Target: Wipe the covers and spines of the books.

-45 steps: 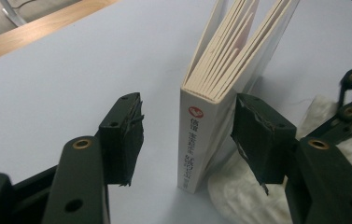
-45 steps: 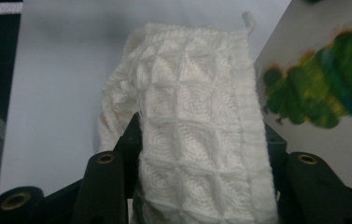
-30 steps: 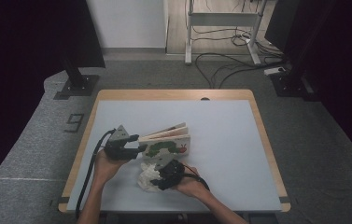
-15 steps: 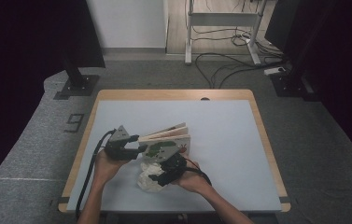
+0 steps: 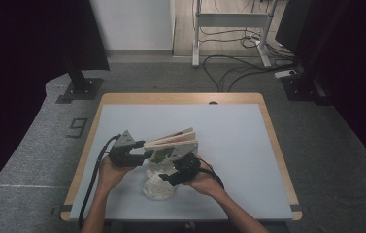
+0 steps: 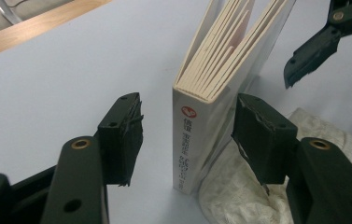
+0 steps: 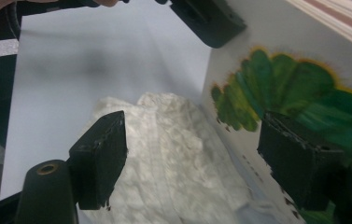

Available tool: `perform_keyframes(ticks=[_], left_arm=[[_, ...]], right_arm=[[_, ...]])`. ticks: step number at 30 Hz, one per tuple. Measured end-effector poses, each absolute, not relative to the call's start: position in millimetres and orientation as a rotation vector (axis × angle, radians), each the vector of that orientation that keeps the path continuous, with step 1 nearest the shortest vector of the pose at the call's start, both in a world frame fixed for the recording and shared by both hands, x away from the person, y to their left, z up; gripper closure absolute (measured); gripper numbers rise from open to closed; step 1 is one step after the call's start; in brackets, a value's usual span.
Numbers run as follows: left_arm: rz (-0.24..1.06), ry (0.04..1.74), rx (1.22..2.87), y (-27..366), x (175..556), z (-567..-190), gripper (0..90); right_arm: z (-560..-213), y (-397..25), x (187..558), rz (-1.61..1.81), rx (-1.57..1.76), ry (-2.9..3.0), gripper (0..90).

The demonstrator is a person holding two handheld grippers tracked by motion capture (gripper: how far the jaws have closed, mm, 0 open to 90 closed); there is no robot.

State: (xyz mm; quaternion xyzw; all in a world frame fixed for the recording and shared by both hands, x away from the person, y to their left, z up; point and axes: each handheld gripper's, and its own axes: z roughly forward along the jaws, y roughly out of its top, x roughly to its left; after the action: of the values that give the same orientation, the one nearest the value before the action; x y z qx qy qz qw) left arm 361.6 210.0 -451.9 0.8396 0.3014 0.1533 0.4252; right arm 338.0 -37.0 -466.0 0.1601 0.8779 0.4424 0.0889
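A thin white book (image 5: 173, 145) stands on its edge on the table (image 5: 229, 145), pages fanned slightly apart, with a green picture on its cover (image 7: 295, 93). My left gripper (image 5: 144, 154) is open with a jaw on each side of the book's spine (image 6: 190, 140); the left jaw stands clear of it and the right jaw is close to the back cover. A crumpled white cloth (image 5: 158, 187) lies against the book's near side. My right gripper (image 5: 174, 171) is open just over the cloth (image 7: 164, 154), with its right jaw in front of the cover.
The table has a wooden rim (image 5: 88, 145) and bare grey surface to the right and far side. Black cables trail from both grippers toward the near edge. Stands and floor cables lie beyond the table.
My right gripper has moved a little away from the near edge, up over the cloth toward the book. The left gripper and the book have stayed put.
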Motion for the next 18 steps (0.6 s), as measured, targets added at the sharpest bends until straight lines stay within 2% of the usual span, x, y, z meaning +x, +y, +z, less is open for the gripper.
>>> perform_keyframes(ticks=[18], left_arm=[[0.382,0.755,2.089,211,362,-452,42.3]], right_arm=[[-460,-86,344,1.289,0.595,2.519,25.8]])
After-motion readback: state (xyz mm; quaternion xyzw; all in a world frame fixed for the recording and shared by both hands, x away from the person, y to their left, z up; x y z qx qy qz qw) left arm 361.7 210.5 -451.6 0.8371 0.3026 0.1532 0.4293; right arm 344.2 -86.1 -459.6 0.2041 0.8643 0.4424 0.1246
